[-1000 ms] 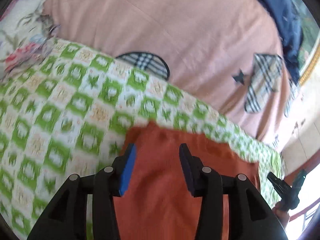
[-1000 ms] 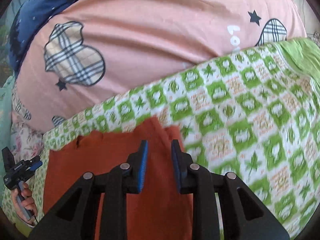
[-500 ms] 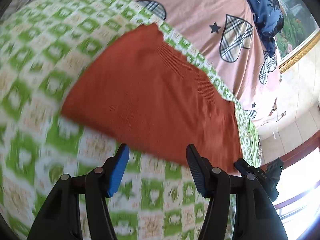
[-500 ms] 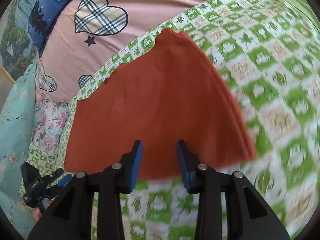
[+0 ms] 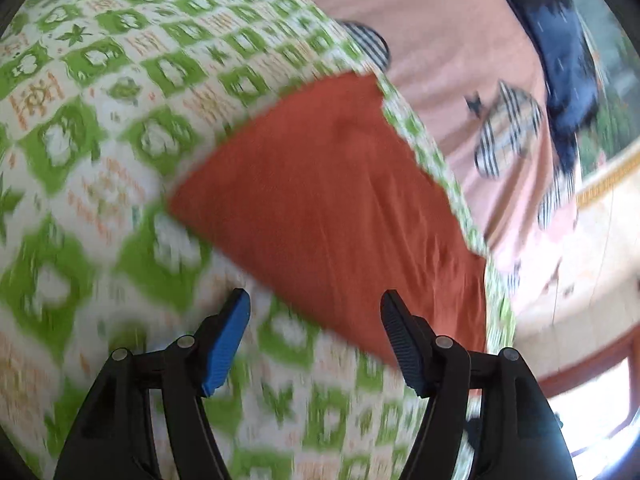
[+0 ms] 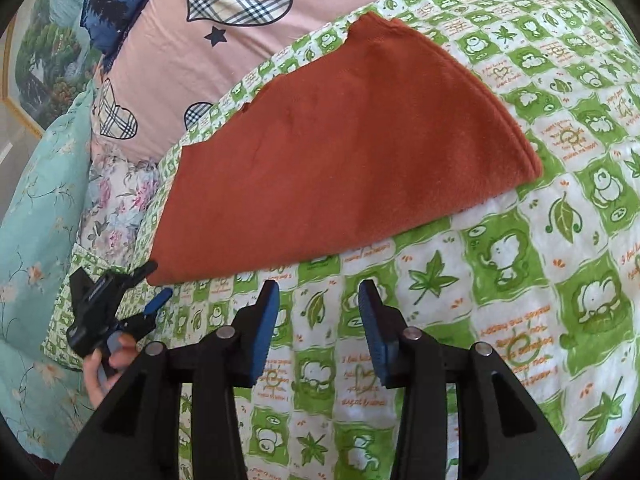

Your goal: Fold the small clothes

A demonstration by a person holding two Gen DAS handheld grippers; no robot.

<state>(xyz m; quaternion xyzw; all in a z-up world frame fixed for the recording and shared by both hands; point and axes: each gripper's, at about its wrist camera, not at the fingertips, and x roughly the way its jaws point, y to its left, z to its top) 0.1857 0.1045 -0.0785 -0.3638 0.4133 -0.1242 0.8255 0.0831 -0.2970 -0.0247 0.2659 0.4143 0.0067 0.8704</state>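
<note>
A rust-orange garment (image 6: 340, 152) lies folded flat on the green-and-white patterned blanket (image 6: 520, 280); it also shows in the left wrist view (image 5: 332, 208), blurred. My right gripper (image 6: 318, 296) is open and empty, just in front of the garment's near edge. My left gripper (image 5: 316, 308) is open and empty, its right finger at the garment's near edge. The left gripper also shows in the right wrist view (image 6: 148, 284) at the garment's left corner, held by a hand.
A pink bedsheet with plaid hearts (image 6: 224, 28) lies beyond the blanket. A dark blue cloth (image 5: 560, 60) lies at the far end. A floral pillow (image 6: 116, 200) and a teal cover (image 6: 36, 220) lie at the left. A framed picture (image 6: 44, 48) hangs behind.
Both grippers have drawn back from over the garment to its near edge and opened wider. The garment now lies flat on the blanket, let go.
</note>
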